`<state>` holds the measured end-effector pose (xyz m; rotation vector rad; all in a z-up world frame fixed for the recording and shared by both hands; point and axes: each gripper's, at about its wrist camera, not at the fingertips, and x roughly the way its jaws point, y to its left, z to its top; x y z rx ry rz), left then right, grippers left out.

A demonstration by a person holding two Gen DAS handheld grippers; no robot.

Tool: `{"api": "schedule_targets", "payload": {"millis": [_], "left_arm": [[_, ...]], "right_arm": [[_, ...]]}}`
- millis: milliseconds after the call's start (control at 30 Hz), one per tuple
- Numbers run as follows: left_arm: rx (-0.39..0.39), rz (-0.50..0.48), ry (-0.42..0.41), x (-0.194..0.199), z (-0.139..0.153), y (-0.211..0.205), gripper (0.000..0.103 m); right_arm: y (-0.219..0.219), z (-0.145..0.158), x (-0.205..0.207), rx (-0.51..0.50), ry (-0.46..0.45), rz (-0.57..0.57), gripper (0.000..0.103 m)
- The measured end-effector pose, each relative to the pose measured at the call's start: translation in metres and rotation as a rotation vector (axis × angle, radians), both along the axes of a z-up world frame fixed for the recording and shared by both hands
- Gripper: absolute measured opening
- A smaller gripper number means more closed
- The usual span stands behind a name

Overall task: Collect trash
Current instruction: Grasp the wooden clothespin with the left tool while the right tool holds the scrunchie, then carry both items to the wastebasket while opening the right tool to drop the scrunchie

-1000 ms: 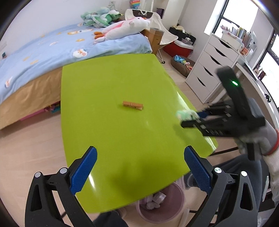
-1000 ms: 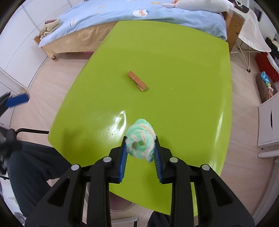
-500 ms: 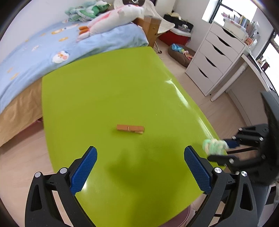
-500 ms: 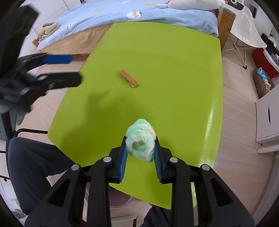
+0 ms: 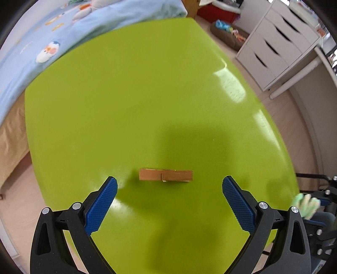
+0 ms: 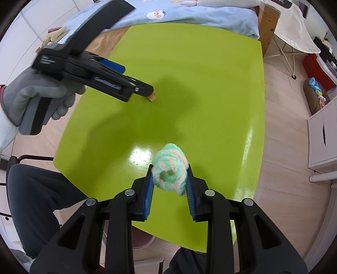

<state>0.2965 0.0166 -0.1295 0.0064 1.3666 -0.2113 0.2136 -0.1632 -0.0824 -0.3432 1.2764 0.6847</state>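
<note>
On the green counter (image 5: 147,94): one wooden clothespin (image 5: 166,175), lying flat, at 12 o'clock just ahead of the left tongs (image 5: 169,186), spread wide around nothing. Right tongs (image 6: 169,179): closed narrow on a green-and-white fuzzy ball (image 6: 170,168), held above the counter's near edge. Bed (image 6: 189,12) at 12 o'clock beyond.

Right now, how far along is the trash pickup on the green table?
Partly done. In hand: the right tongs are shut on the green-and-white fuzzy ball, held over the green table and not yet binned. Left: the wooden clothespin lies on the table, with the left tongs open just short of it.
</note>
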Motion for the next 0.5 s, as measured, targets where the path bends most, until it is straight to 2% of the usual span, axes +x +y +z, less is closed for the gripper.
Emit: {"api": "schedule_targets", "payload": {"millis": [200, 233, 500], "left_arm": [[0.041, -0.010, 0.033, 0.005, -0.019, -0.001, 0.094], [0.042, -0.009, 0.031, 0.005, -0.020, -0.001, 0.089], [0.057, -0.001, -0.004, 0.006, -0.022, 0.001, 0.070]], "right_arm": [[-0.002, -0.004, 0.004, -0.006, 0.008, -0.003, 0.028], [-0.001, -0.004, 0.004, -0.005, 0.008, -0.004, 0.028], [0.001, -0.009, 0.006, -0.004, 0.014, -0.005, 0.028]]}}
